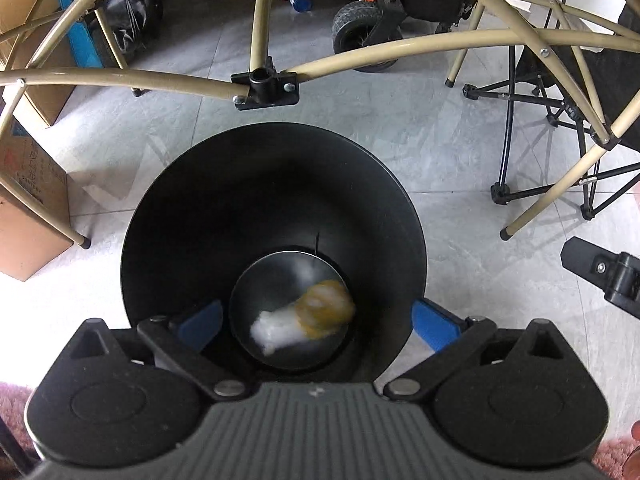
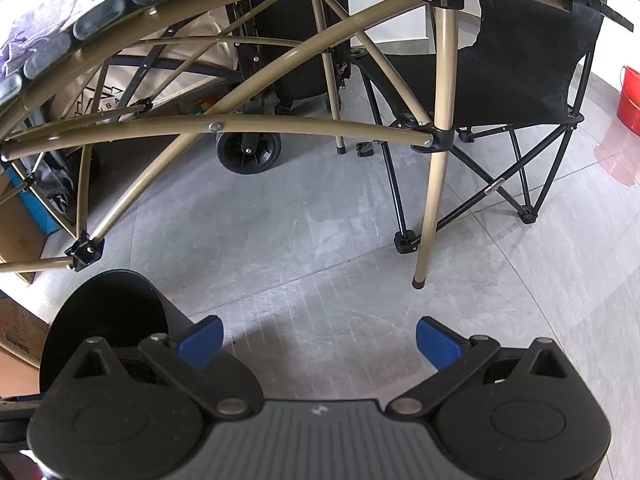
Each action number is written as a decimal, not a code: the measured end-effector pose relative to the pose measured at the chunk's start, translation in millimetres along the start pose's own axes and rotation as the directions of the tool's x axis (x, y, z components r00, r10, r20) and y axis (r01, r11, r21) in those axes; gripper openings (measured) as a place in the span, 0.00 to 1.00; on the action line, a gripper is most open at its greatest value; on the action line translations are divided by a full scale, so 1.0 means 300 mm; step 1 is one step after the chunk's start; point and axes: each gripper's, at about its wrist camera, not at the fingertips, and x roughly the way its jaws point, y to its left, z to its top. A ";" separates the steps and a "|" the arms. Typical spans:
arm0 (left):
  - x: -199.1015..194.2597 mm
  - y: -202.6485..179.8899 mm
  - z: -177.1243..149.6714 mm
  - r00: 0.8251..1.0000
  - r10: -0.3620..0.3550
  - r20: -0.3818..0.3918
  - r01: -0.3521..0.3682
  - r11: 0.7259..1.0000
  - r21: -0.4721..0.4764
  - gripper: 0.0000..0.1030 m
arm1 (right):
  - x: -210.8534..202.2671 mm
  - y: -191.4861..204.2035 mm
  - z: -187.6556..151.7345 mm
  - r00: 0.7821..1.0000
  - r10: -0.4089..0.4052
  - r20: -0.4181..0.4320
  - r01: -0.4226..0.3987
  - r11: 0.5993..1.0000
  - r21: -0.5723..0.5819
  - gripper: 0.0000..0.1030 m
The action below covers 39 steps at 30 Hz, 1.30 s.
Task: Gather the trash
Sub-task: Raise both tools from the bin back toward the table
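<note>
A round black trash bin (image 1: 192, 216) stands on the grey tiled floor. I look straight down into it in the left wrist view. A blurred piece of trash (image 1: 308, 314), white with a yellow-brown part, is deep inside the bin, apart from my fingers. My left gripper (image 1: 318, 328) hangs over the bin's mouth, open wide, with nothing between its blue fingertips (image 1: 434, 326). In the right wrist view the same bin (image 2: 108, 312) shows at the lower left. My right gripper (image 2: 318, 340) is open over bare floor, empty.
Tan metal table legs and cross bars (image 1: 160, 80) arch over the bin. A black folding chair (image 2: 516, 72) stands to the right, a wheeled cart (image 1: 360, 28) behind, cardboard boxes (image 1: 28, 208) at the left, a red bucket (image 2: 630, 100) at far right.
</note>
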 end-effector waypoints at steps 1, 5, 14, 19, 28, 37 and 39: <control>-0.001 0.000 0.000 1.000 0.000 0.001 0.000 1.000 0.000 1.00 | 0.000 0.000 0.000 1.000 0.000 0.000 0.000 1.000 0.000 1.00; -0.004 0.001 -0.002 1.000 0.001 0.004 -0.001 1.000 0.005 1.00 | -0.001 0.003 -0.001 1.000 0.001 0.000 -0.001 1.000 -0.001 1.00; -0.023 0.018 -0.005 1.000 -0.005 0.013 0.005 1.000 0.003 1.00 | -0.021 0.029 0.000 1.000 0.004 0.005 -0.004 1.000 -0.009 1.00; -0.076 0.057 -0.002 0.999 -0.008 0.037 0.008 1.000 -0.013 1.00 | -0.050 0.060 0.011 1.000 0.015 0.016 -0.014 1.000 -0.014 1.00; -0.209 0.126 -0.010 0.996 -0.024 0.083 0.025 1.000 -0.011 1.00 | -0.197 0.108 0.043 0.995 0.046 0.086 -0.041 0.997 -0.060 1.00; -0.366 0.191 0.012 0.992 -0.035 0.124 0.033 0.999 0.021 1.00 | -0.358 0.157 0.093 0.988 0.089 0.128 -0.076 0.992 -0.103 1.00; -0.393 0.205 0.017 0.991 -0.040 0.130 0.037 0.999 0.028 1.00 | -0.391 0.174 0.105 0.986 0.101 0.136 -0.084 0.989 -0.124 1.00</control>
